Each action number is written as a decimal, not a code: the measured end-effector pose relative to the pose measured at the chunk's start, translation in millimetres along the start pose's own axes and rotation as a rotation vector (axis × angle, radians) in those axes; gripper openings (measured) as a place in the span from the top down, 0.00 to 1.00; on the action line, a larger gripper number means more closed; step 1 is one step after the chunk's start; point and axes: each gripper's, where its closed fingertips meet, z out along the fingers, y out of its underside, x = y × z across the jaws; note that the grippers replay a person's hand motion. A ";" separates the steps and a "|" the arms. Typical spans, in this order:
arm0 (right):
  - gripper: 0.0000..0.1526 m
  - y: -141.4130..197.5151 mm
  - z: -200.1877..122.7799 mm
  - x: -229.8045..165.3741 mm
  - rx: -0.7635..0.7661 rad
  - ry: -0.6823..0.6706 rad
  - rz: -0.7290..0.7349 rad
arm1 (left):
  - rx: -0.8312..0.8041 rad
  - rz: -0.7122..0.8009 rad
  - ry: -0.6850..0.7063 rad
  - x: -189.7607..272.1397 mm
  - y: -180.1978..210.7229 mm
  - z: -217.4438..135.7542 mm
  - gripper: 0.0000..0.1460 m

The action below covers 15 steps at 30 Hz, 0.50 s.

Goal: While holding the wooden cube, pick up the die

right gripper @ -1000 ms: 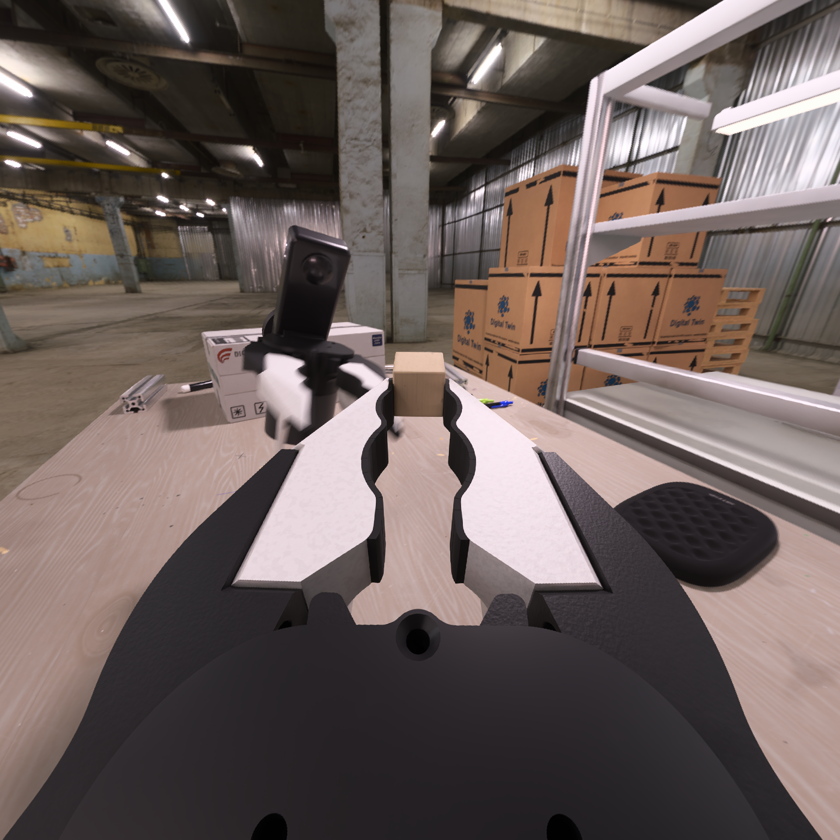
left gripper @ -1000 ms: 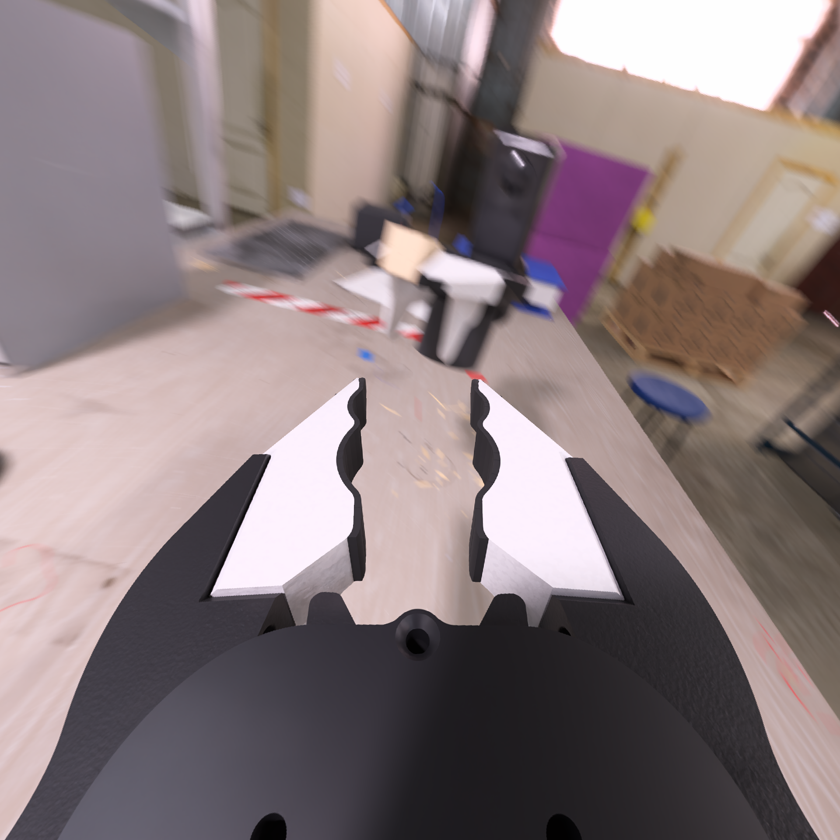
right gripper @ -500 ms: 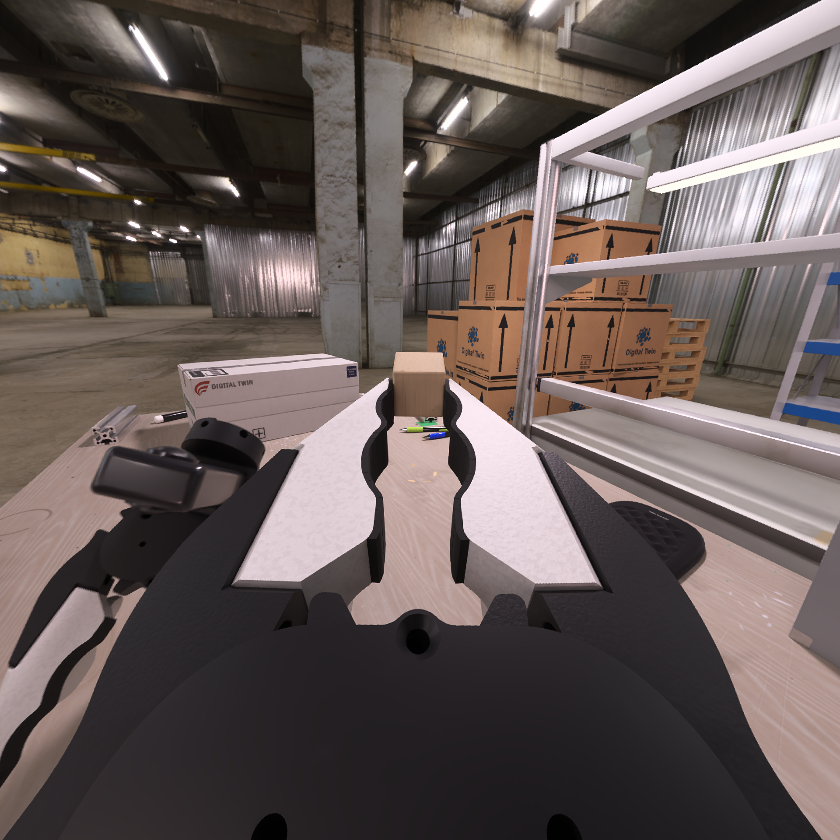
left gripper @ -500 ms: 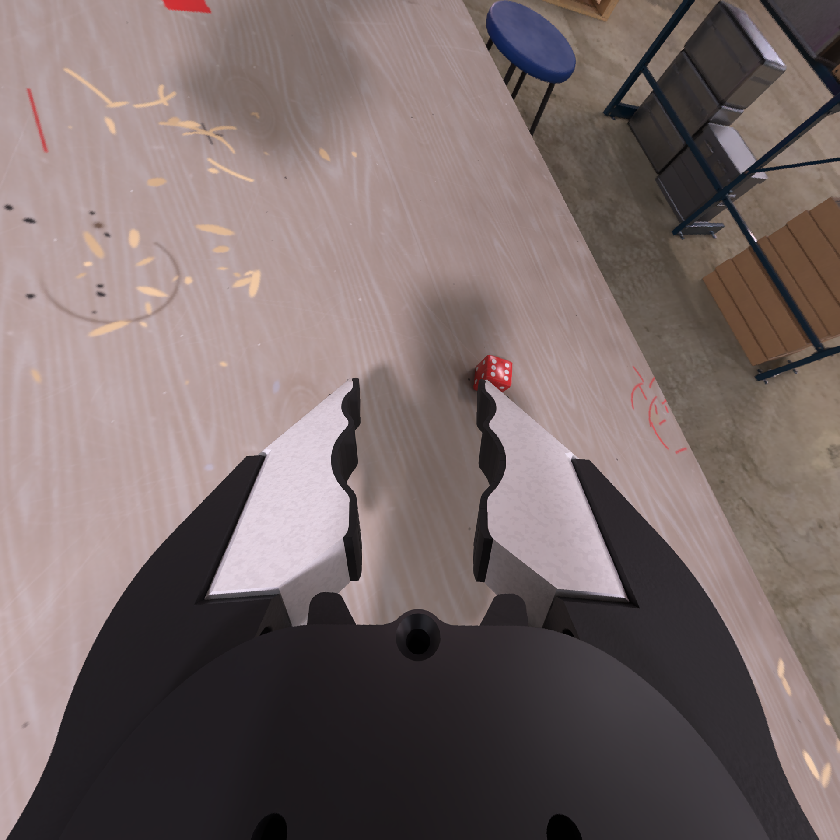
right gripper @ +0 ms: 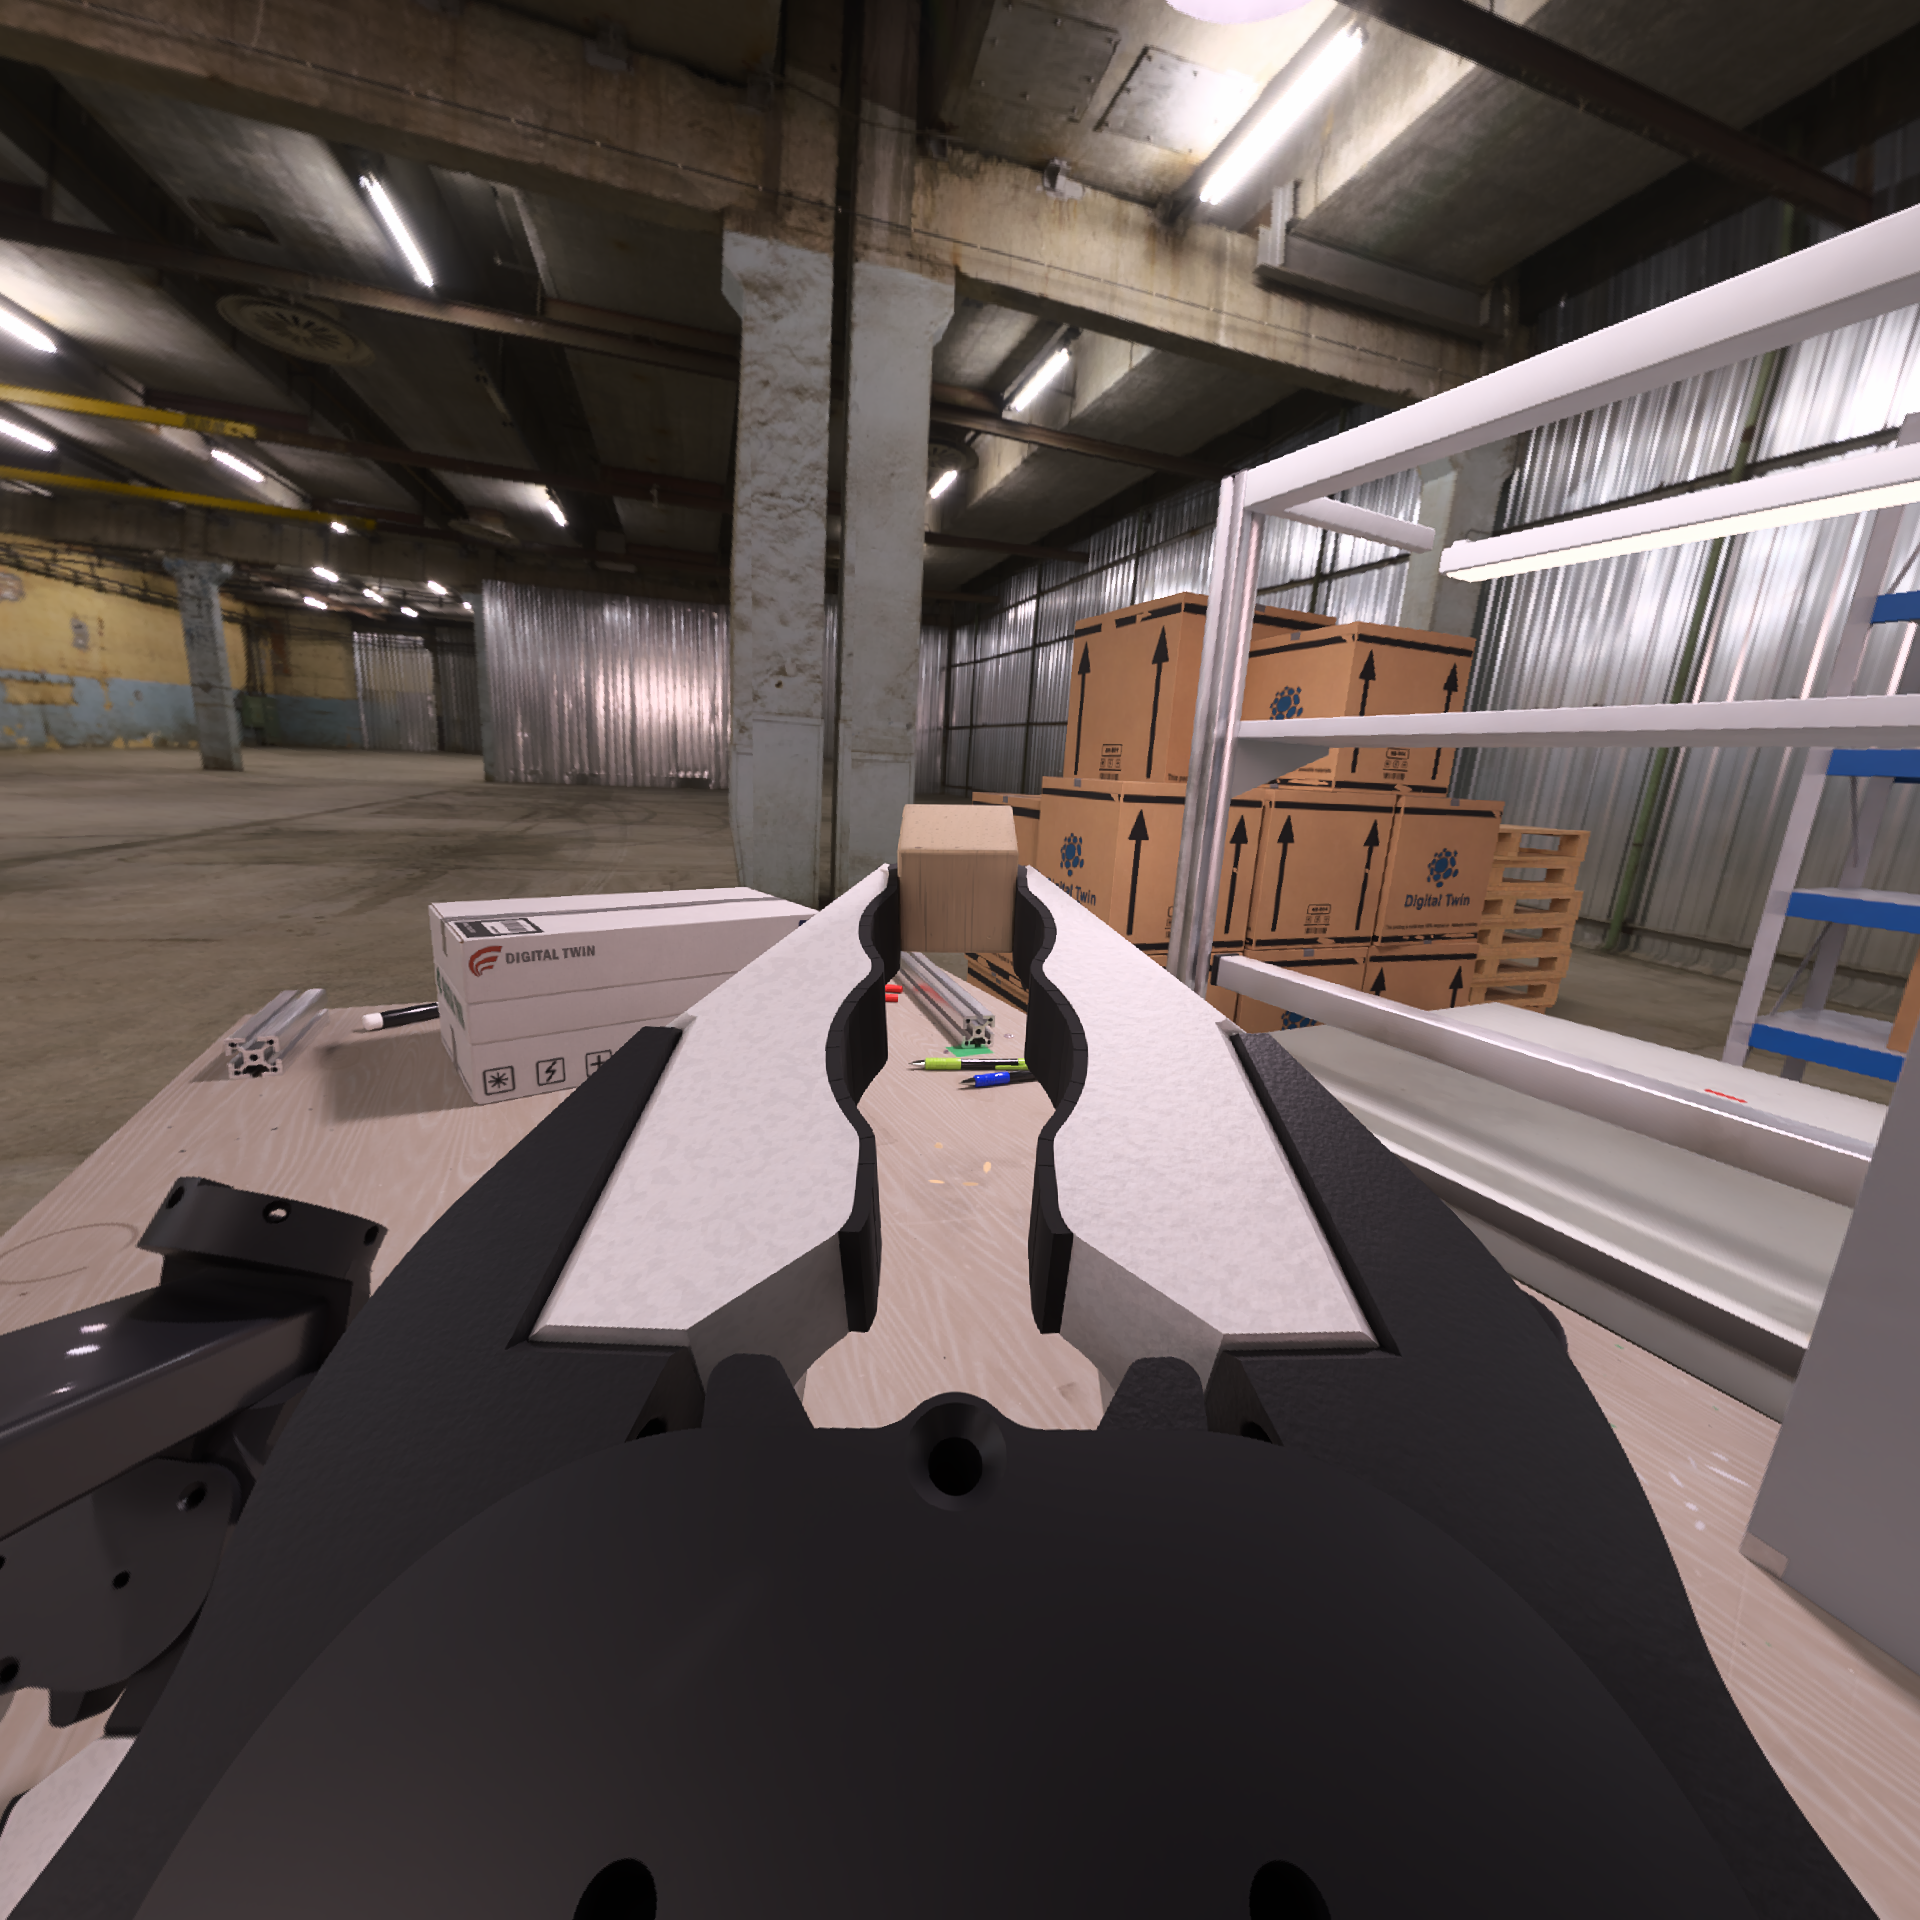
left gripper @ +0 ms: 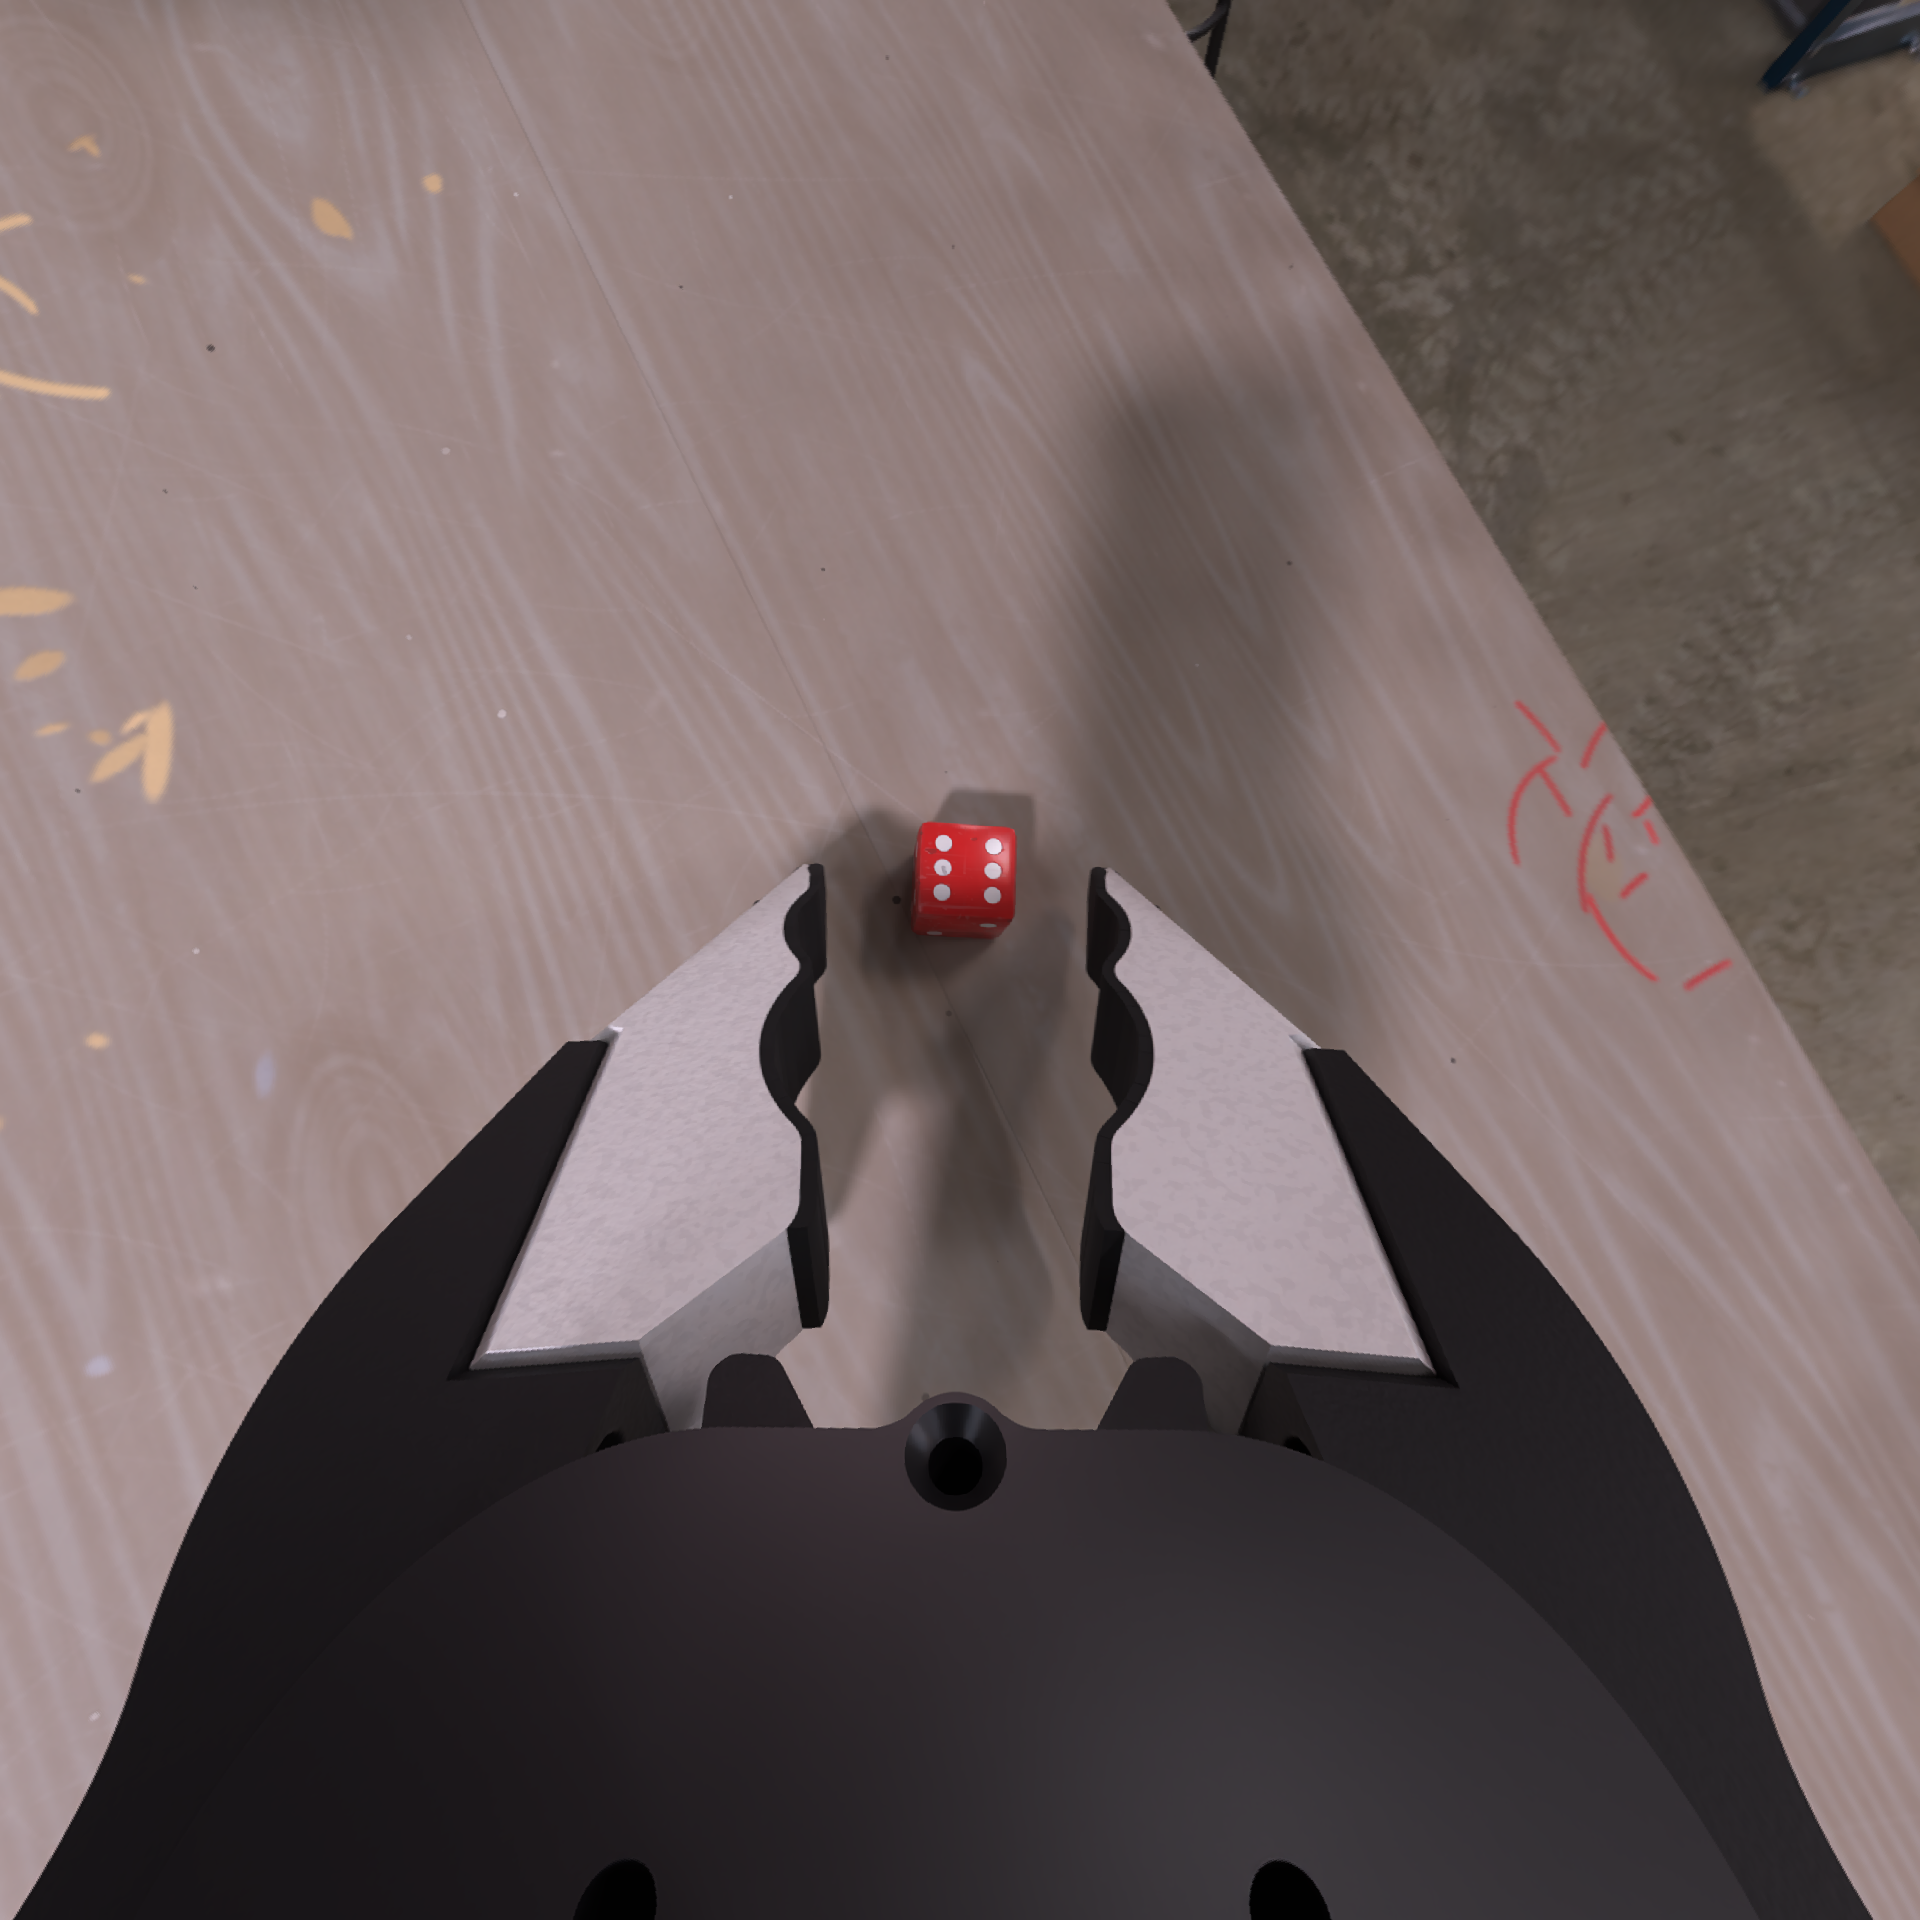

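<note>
one red die [left gripper: 963, 879] lies on the counter [left gripper: 520, 623] near its right edge, between the spread tips of the left gripper [left gripper: 951, 883], touching neither. the right gripper [right gripper: 956, 914] clamps one wooden cube [right gripper: 957, 878] at its tips.

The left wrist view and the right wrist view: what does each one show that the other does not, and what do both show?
Only the left wrist view shows the red die on the table, lined up with the gap of the left gripper, whose jaws are open. Only the right wrist view shows the right gripper shut on the wooden cube, and a white box and shelves. Both show the wooden table.
</note>
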 end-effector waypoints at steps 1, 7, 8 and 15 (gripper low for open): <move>0.87 -1.2 -0.3 -0.6 0.002 -0.002 0.000 | -0.008 0.011 -0.013 -0.8 0.1 1.4 0.68; 0.87 2.6 1.9 -2.0 -0.010 -0.014 0.004 | -0.043 0.039 -0.018 0.1 0.8 3.2 0.87; 0.87 4.8 2.6 -1.8 -0.016 -0.015 0.006 | -0.037 0.024 -0.025 -2.5 0.3 2.1 0.87; 0.87 23.9 6.3 2.5 -0.066 -0.016 0.020 | 0.105 -0.152 -0.259 -57.5 -1.1 -75.9 0.87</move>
